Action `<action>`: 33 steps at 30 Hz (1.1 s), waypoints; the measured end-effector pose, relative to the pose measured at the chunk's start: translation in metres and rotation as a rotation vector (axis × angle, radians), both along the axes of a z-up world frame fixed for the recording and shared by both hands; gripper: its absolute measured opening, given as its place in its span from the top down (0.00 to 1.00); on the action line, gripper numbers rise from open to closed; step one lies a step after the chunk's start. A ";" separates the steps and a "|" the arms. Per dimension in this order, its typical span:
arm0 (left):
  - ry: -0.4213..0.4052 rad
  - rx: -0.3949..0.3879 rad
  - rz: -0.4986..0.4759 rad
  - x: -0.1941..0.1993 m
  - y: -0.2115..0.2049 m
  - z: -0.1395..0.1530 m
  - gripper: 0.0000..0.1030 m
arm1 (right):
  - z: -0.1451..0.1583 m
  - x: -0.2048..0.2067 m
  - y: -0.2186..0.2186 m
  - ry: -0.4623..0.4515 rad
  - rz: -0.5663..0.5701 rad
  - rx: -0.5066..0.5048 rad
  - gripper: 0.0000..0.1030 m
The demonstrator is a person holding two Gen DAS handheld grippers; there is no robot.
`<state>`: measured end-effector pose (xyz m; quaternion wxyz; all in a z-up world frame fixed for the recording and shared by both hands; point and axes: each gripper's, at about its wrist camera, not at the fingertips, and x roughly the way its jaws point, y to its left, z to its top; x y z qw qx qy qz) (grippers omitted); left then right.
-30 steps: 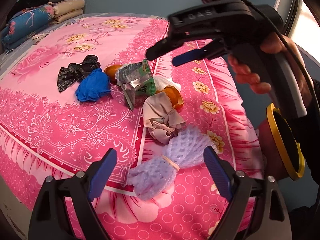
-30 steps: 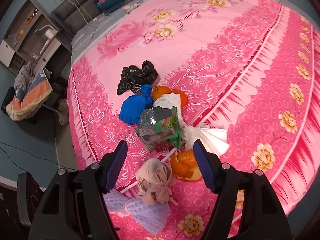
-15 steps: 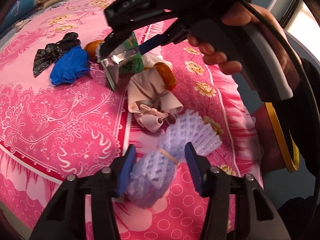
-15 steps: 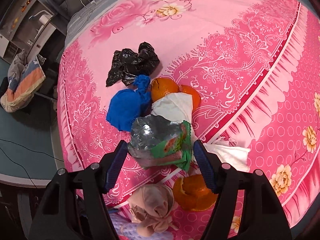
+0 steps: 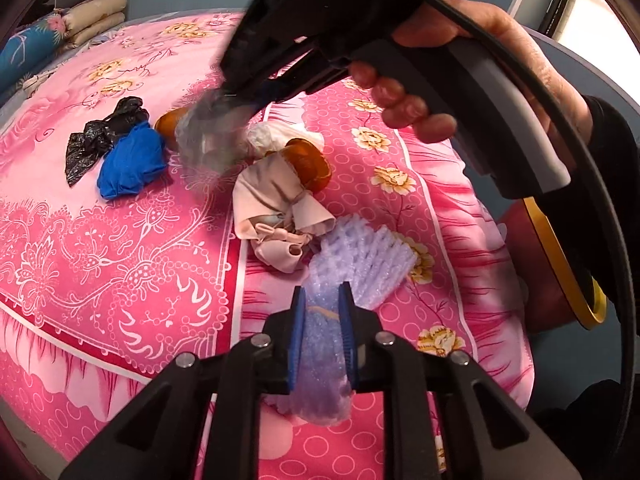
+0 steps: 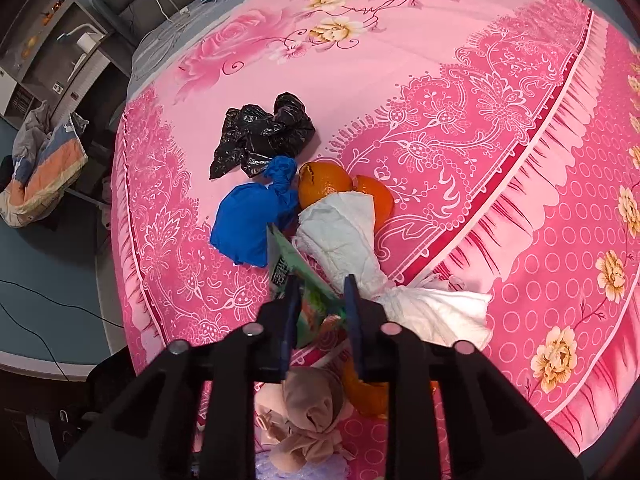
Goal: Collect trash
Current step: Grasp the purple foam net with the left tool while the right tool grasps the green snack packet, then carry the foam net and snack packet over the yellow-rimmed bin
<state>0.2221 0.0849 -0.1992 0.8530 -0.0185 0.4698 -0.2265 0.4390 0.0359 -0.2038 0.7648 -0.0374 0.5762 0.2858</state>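
Observation:
A heap of trash lies on the pink bed sheet (image 5: 120,260). My left gripper (image 5: 322,312) is closing its jaws on the purple foam net (image 5: 360,256), and the blue pads pinch its tied waist. My right gripper (image 6: 322,292) is closing on the green snack wrapper (image 6: 296,276), pads pressed on it. In the left wrist view that right gripper (image 5: 232,96) hangs over the heap with the blurred silver wrapper (image 5: 208,136) below it. Around lie a black bag (image 6: 260,136), a blue bag (image 6: 248,224), orange peels (image 6: 324,188), white tissue (image 6: 344,232) and a beige knotted cloth (image 5: 272,208).
A round red container with a yellow rim (image 5: 560,256) stands off the bed's right edge. Folded bedding (image 5: 92,12) lies at the far end. Beside the bed in the right wrist view are a clothes pile (image 6: 40,168) on the floor and shelves (image 6: 48,40).
Both grippers have gone from wide open to shut. The left one closed on the foam net. The right one came down onto the snack wrapper and closed on it.

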 end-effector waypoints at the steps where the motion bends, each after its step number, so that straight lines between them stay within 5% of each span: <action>1: 0.000 0.002 0.003 -0.001 0.001 0.001 0.85 | 0.001 0.000 -0.002 -0.004 -0.005 0.002 0.97; 33: -0.064 0.040 0.154 -0.030 0.033 0.037 0.85 | 0.106 -0.071 -0.089 -0.177 -0.119 0.188 0.97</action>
